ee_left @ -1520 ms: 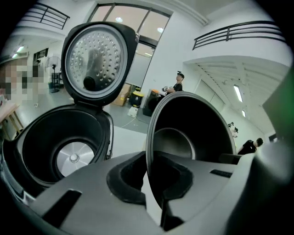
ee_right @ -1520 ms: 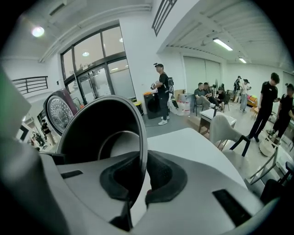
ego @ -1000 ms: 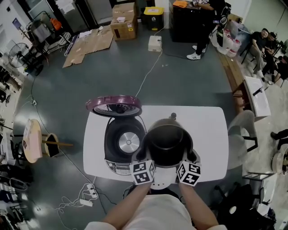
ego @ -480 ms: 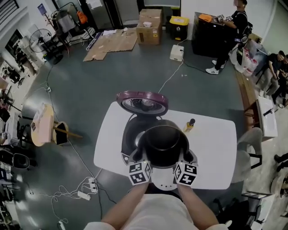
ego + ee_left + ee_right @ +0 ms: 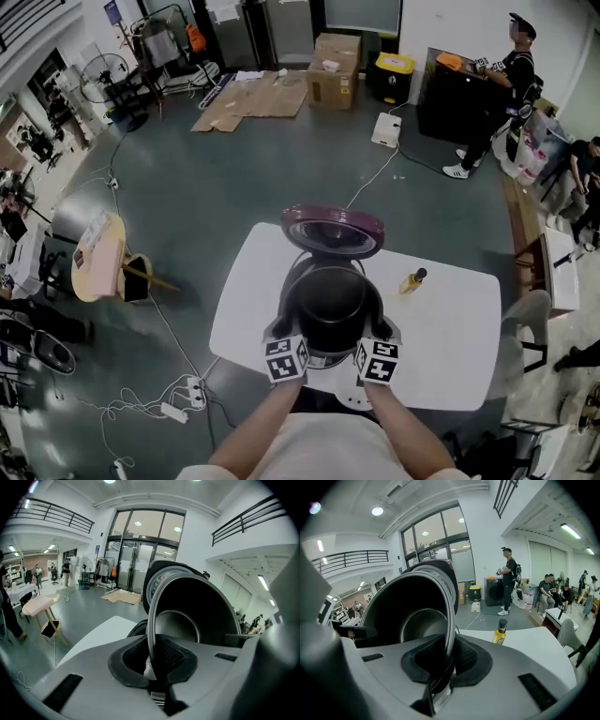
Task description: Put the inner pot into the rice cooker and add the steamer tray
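The left gripper [image 5: 152, 660] is clamping the near-left rim of the inner pot [image 5: 326, 302], its jaws closed tight on the thin metal edge. The right gripper [image 5: 447, 660] is pinching the near-right rim in the same way. Its jaws are opening at this moment, with the rim standing between the pads and touching them. A hand is holding each gripper from the near side, and the two marker cubes are sitting side by side just near of the pot.

The black pot is hanging directly over the open body of the rice cooker [image 5: 298, 272] and is covering almost all of its opening in the head view. In both gripper views its mouth is tipping toward the cameras, showing the round grey bottom inside. The cooker's purple lid [image 5: 333, 230] is standing open on the far side, just beyond the pot.

The cooker is sitting on a white table [image 5: 450, 328], left of the middle. A small yellow bottle [image 5: 411, 281] is standing upright to the right of the cooker, apart from it. A white round piece [image 5: 352, 400] is lying at the table's near edge between the forearms; it is probably the steamer tray, though most of it is covered. A person [image 5: 492, 103] is standing far to the right.
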A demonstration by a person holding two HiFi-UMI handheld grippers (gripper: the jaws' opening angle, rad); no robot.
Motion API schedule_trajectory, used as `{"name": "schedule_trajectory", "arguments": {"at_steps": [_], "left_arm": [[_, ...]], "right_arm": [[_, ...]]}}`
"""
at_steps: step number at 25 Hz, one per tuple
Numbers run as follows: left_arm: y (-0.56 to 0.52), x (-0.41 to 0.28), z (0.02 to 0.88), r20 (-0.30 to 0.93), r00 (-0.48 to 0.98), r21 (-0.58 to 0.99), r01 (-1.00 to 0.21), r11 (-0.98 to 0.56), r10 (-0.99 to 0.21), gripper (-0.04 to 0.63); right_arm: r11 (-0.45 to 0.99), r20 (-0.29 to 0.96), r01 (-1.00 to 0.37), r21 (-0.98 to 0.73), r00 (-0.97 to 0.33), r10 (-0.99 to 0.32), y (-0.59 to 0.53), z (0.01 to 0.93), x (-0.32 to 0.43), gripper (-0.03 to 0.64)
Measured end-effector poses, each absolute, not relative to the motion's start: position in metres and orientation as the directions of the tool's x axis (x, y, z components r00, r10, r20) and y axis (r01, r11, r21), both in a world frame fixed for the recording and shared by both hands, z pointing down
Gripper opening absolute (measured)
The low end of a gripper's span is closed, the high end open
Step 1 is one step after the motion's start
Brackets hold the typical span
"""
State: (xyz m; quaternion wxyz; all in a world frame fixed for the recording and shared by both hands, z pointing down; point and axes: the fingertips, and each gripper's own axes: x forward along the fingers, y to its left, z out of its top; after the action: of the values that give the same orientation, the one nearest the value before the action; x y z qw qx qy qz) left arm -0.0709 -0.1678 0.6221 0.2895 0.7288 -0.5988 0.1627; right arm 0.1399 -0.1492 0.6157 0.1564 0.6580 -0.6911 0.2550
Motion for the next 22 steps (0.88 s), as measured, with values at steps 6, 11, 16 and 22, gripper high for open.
{"name": "schedule_trajectory", "arguments": {"at_steps": [6, 11, 16, 22], "left_arm": [[-0.184, -0.091, 0.648, 0.664, 0.231, 0.183, -0.972, -0.145, -0.711, 0.043], [-0.196, -0.094, 0.673, 0.739, 0.260, 0.194, -0.965, -0.174, -0.621, 0.048], [-0.209, -0.096, 0.681, 0.774, 0.268, 0.180, -0.962, -0.207, -0.573, 0.055], [-0.224, -0.096, 0.703, 0.846, 0.249, 0.177, -0.965, -0.192, -0.472, 0.055]], "right_arm": [[-0.014, 0.630, -0.990, -0.138, -0.077, -0.773, -0.160, 0.641, 0.117, 0.064], [-0.048, 0.712, -0.988, -0.146, -0.072, -0.699, -0.167, 0.665, 0.111, 0.066], [-0.058, 0.773, -0.990, -0.132, -0.066, -0.631, -0.173, 0.682, 0.109, 0.072], [-0.094, 0.847, -0.983, -0.156, -0.085, -0.525, -0.182, 0.703, 0.114, 0.074]]}}
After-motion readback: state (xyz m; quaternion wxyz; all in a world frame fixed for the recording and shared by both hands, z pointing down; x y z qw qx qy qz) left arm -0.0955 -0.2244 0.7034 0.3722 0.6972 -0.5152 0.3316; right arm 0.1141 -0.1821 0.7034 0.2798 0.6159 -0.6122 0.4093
